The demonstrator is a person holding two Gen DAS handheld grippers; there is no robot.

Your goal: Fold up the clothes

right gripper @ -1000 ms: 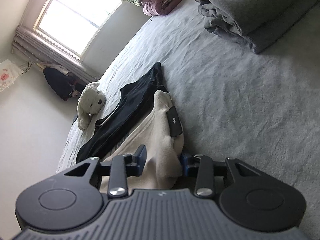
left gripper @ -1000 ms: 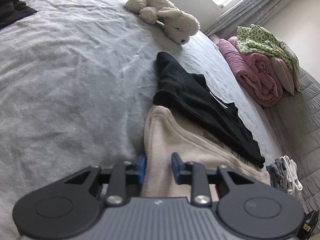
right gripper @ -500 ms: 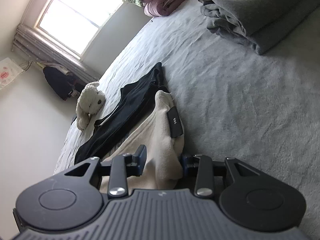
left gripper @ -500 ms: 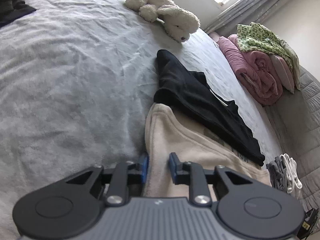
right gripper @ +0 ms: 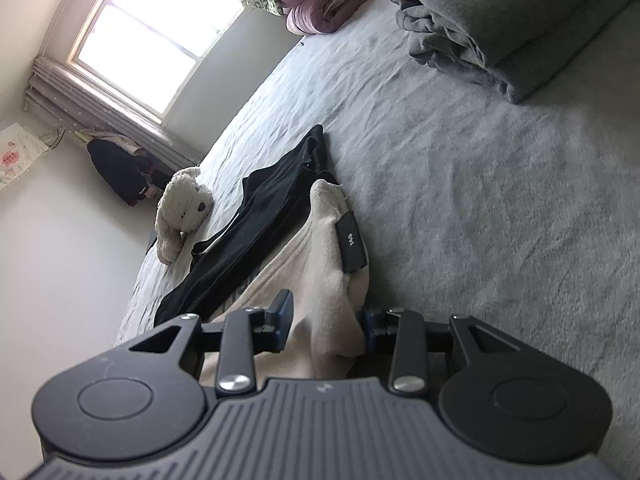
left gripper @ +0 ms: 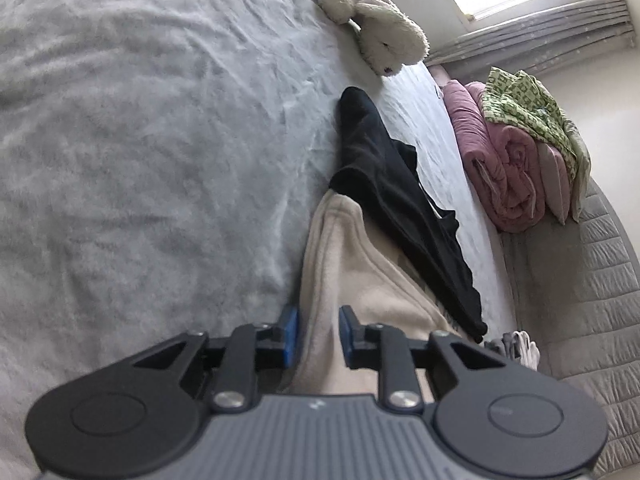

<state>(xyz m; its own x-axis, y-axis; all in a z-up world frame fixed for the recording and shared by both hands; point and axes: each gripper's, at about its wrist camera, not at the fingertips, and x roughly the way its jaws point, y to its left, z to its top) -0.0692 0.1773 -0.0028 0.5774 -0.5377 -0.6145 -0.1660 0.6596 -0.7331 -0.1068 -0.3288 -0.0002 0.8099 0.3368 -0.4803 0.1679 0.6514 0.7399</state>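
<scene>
A beige garment (left gripper: 352, 272) lies on the grey bed (left gripper: 140, 160), partly under a black garment (left gripper: 384, 184). My left gripper (left gripper: 318, 332) is shut on the beige garment's near edge, with cloth filling the narrow gap between the blue pads. In the right wrist view the beige garment (right gripper: 320, 248) shows a black label (right gripper: 352, 246). A thick bunch of it sits between the fingers of my right gripper (right gripper: 326, 324), which is shut on it. The black garment (right gripper: 260, 216) stretches away behind.
A white stuffed toy (left gripper: 372, 28) lies at the bed's far side. Rolled pink bedding (left gripper: 504, 160) with a green patterned cloth (left gripper: 528, 108) sits by the headboard. A folded grey and white stack (right gripper: 500, 36) rests on the bed to the right.
The left jaws narrowed slightly on the beige cloth. Both views shifted a little, with the garment still held at both ends.
</scene>
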